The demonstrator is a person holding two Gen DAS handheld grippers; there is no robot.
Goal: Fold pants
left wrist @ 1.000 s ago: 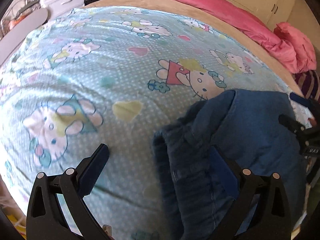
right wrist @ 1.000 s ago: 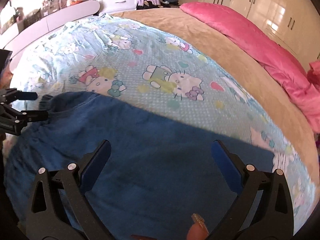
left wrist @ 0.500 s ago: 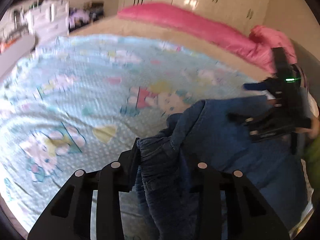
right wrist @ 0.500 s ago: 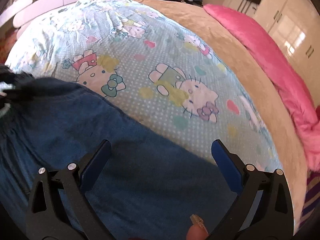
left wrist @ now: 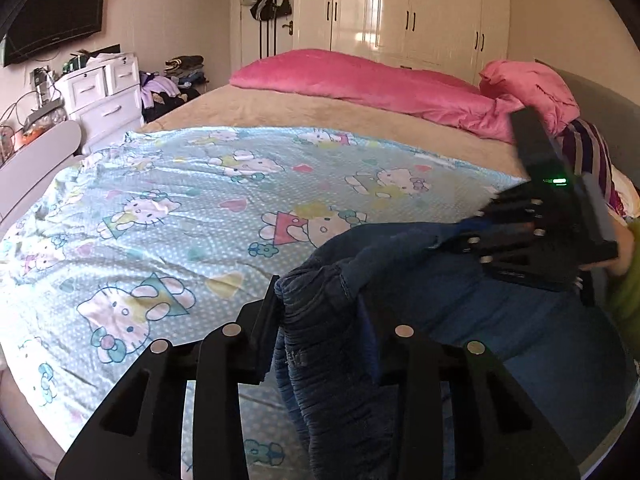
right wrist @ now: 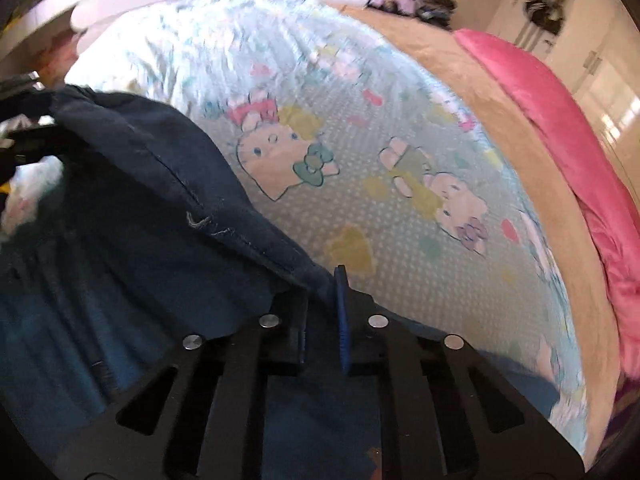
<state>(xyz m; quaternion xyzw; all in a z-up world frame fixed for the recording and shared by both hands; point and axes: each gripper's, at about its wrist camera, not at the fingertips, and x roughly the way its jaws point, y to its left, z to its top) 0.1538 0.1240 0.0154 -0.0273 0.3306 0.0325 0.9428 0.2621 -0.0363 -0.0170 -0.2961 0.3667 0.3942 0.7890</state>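
Note:
Dark blue denim pants (left wrist: pixel 460 304) lie on the near right part of a bed with a light blue cartoon-cat sheet (left wrist: pixel 200 216). My left gripper (left wrist: pixel 320 320) is shut on a bunched edge of the pants and holds it lifted off the sheet. My right gripper (right wrist: pixel 322 312) is shut on the pants' seamed edge (right wrist: pixel 192 208), also raised. In the left wrist view the right gripper (left wrist: pixel 472 236) shows at the right, clamped on the cloth. The left gripper's tip (right wrist: pixel 28 136) shows at the left edge of the right wrist view.
A pink duvet (left wrist: pixel 360 80) and pink pillow (left wrist: pixel 528 88) lie along the bed's far side on a tan cover (left wrist: pixel 320 112). White drawers (left wrist: pixel 104 92), a pile of clothes (left wrist: pixel 176 80) and wardrobes (left wrist: pixel 400 12) stand beyond the bed.
Both grippers went from open to shut on the pants, the left first, then the right. Both have lifted their edges off the sheet and the views have tilted upward.

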